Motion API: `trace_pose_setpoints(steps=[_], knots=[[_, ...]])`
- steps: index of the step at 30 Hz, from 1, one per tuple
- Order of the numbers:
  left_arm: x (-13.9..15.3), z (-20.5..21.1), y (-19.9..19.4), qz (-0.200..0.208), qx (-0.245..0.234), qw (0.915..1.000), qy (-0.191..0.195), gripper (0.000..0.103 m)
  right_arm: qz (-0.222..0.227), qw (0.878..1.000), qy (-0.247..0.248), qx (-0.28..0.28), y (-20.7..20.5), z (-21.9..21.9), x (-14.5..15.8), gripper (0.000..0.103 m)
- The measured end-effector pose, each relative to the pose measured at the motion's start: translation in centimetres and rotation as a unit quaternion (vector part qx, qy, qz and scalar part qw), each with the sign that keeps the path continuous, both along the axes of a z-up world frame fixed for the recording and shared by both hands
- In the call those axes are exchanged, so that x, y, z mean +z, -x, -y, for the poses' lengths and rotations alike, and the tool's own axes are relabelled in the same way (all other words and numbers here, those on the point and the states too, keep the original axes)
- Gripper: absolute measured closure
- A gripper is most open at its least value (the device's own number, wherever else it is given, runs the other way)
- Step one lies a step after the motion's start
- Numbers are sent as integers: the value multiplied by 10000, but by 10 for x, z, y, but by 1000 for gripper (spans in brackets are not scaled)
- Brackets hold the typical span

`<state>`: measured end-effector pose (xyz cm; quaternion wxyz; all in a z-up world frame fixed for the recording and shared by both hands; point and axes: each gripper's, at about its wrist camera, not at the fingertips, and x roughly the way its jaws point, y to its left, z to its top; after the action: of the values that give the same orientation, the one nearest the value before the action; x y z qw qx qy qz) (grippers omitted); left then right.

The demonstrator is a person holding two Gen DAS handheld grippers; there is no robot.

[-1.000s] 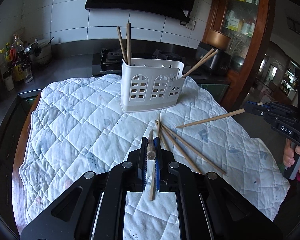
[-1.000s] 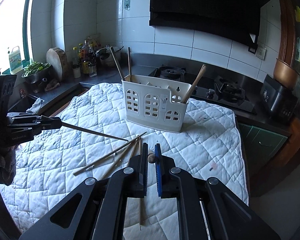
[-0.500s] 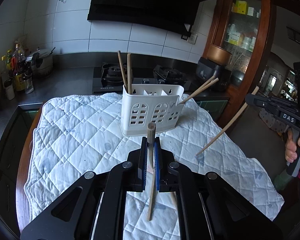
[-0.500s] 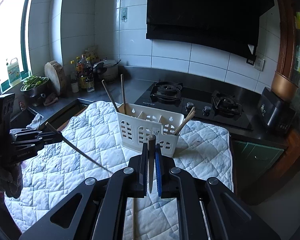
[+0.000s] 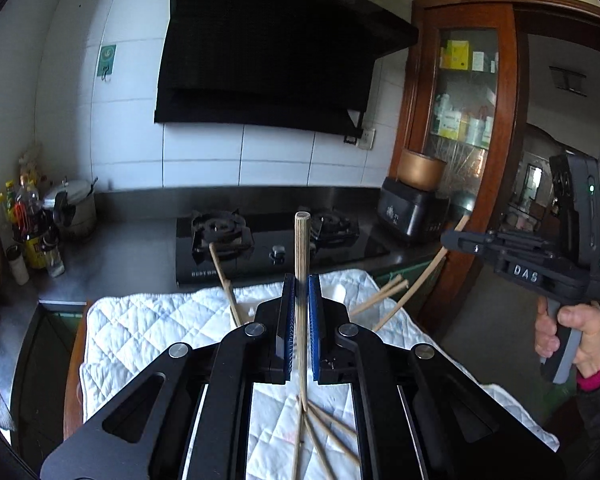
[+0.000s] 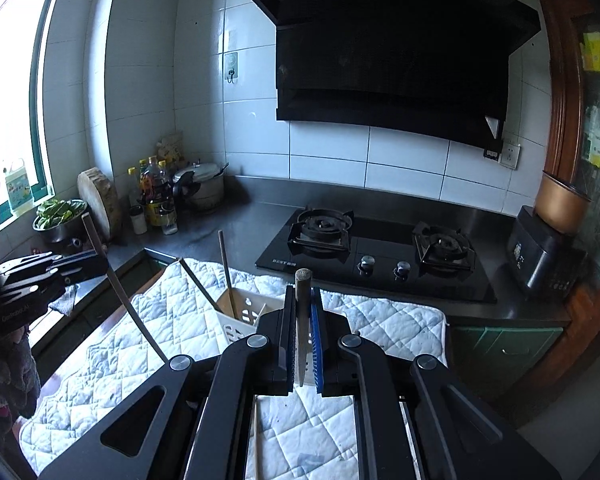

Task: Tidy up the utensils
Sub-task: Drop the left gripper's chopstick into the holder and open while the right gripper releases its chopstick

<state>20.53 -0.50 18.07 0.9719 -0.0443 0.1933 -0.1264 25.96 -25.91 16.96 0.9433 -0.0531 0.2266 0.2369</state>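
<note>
My left gripper (image 5: 300, 284) is shut on a wooden chopstick (image 5: 301, 256) that stands nearly upright between its blue pads. My right gripper (image 6: 302, 294) is shut on a second chopstick (image 6: 301, 320), also upright. In the left wrist view the right gripper (image 5: 450, 238) appears at the right with its chopstick (image 5: 416, 284) slanting down. In the right wrist view the left gripper (image 6: 100, 262) appears at the left with its chopstick (image 6: 128, 304). The white utensil holder (image 6: 242, 314) sits partly hidden behind my right gripper, with two chopsticks (image 6: 226, 272) standing in it. Several loose chopsticks (image 5: 320, 436) lie on the quilt below my left gripper.
A white quilted cloth (image 6: 380, 316) covers the table. Behind it are a black gas hob (image 6: 376, 248), a steel counter with bottles (image 6: 156, 200) and a pot (image 6: 200, 188), and a dark appliance (image 6: 540, 252) at the right. A person's hand (image 5: 572, 328) holds the right gripper's handle.
Both grippers have risen well above the table, each carrying its chopstick, which has swung from lying flat to nearly upright. The holder has dropped low in both views.
</note>
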Motion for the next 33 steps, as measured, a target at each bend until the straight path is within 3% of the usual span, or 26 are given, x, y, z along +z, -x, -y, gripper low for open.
trace_pose_setpoints(steps=[5, 10, 21, 33], knots=[[32, 7, -27, 444, 276, 9986, -56, 98, 115, 9998, -159, -60, -18, 0, 11, 96], [37, 10, -58, 649, 570, 9963, 28, 98, 89, 9995, -291, -104, -42, 1, 9, 96], [-7, 2, -109, 390, 1060, 9936, 26, 98, -127, 9991, -373, -175, -79, -4, -23, 96], [-49, -1, -124, -118, 886, 9959, -106, 95, -427, 9988, -142, -170, -90, -11, -60, 96]])
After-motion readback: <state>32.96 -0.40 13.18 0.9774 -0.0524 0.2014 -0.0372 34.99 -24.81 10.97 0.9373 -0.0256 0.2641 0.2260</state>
